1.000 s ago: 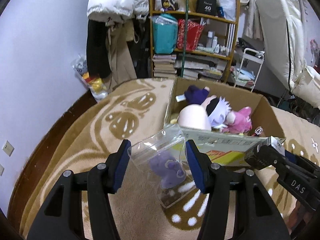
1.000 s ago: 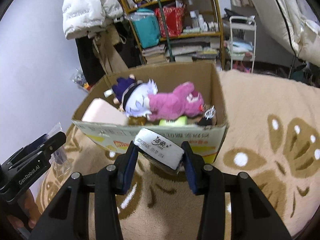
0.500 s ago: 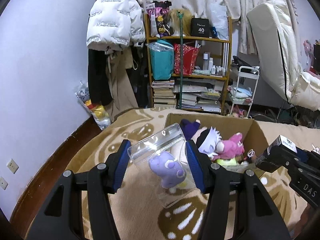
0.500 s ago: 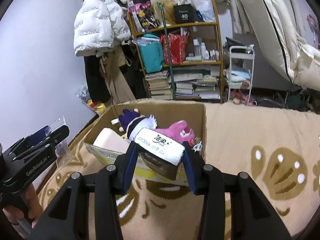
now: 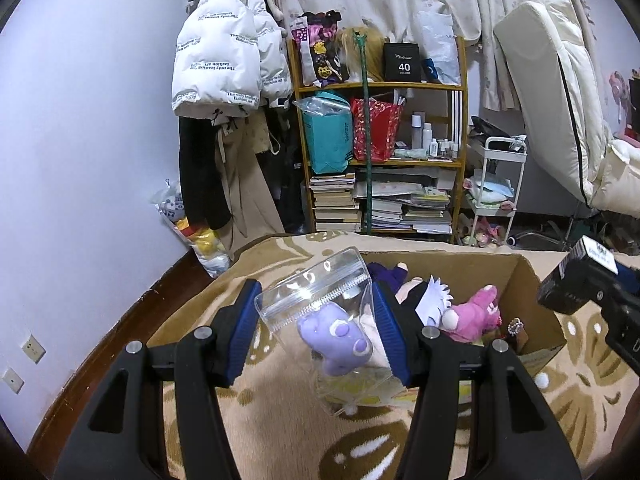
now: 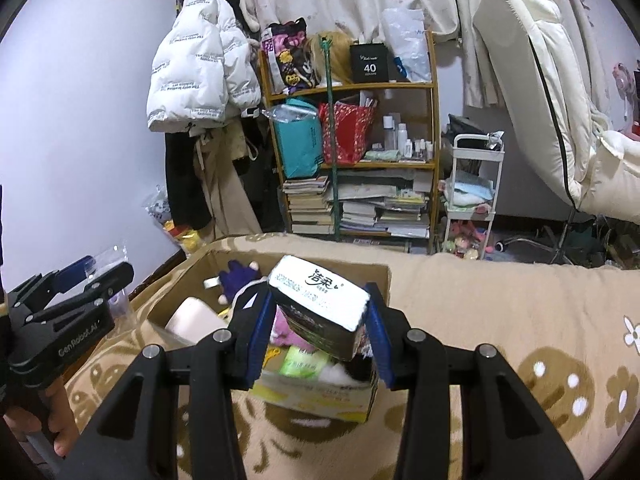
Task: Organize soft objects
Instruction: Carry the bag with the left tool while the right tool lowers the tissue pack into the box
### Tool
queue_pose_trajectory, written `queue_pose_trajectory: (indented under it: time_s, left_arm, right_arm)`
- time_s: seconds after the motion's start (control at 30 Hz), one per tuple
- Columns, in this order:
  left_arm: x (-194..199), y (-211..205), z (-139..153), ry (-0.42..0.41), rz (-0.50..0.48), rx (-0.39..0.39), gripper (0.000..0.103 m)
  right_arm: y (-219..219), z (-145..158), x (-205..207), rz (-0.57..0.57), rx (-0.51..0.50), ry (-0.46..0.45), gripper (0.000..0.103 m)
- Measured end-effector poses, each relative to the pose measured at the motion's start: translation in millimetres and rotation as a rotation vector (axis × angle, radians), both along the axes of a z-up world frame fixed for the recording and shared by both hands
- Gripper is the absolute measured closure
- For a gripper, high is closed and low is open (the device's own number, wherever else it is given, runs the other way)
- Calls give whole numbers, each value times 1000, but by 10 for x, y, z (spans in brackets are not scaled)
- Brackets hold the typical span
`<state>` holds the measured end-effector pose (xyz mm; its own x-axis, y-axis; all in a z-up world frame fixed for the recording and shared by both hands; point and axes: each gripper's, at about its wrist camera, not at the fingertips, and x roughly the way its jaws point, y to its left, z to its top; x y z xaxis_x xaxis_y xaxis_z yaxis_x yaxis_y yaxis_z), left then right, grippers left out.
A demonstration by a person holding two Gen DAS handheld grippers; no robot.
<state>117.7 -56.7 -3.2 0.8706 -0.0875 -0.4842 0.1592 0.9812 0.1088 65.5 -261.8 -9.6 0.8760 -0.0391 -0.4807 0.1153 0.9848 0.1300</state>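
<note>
Both grippers carry loads toward the box [image 6: 372, 400]: left gripper [image 5: 316, 332] grasping a bagged toy [image 5: 334, 338], right gripper [image 6: 320, 320] grasping a tissue pack [image 6: 320, 300]; next, lower and release.

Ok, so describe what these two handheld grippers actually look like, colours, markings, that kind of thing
Both are matte black angular frames with silver round bolts at the joints and ribbed blue pads lining the fingers. The left gripper, seen side-on from the right camera, carries white "GenRobot.AI" lettering. The right gripper shows white letters on its side in the left view, cut off at the edge. No cables show; a bare hand grips the left one.
</note>
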Motion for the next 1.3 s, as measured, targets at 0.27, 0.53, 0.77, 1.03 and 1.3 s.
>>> queue_pose_trajectory:
  time_s: [0.27, 0.53, 0.77, 1.03, 1.3]
  left_arm:
    - [92, -144, -44, -36, -48, 22, 47]
    - [151, -239, -110, -25, -96, 17, 47]
    - [155, -344, -202, -14, -118, 14, 47]
    - [144, -461, -315, 18, -164, 34, 44]
    - [146, -466, -374, 44, -173, 29, 43]
  right_arm:
    - [-30, -91, 108, 9, 6, -61, 57]
    - [-82, -206, 184, 6, 46, -15, 57]
    - [-204, -321, 216, -11, 100, 12, 56]
    - [-206, -386, 266, 7, 106, 30, 56]
    - [-181, -417, 283, 58, 136, 48, 56]
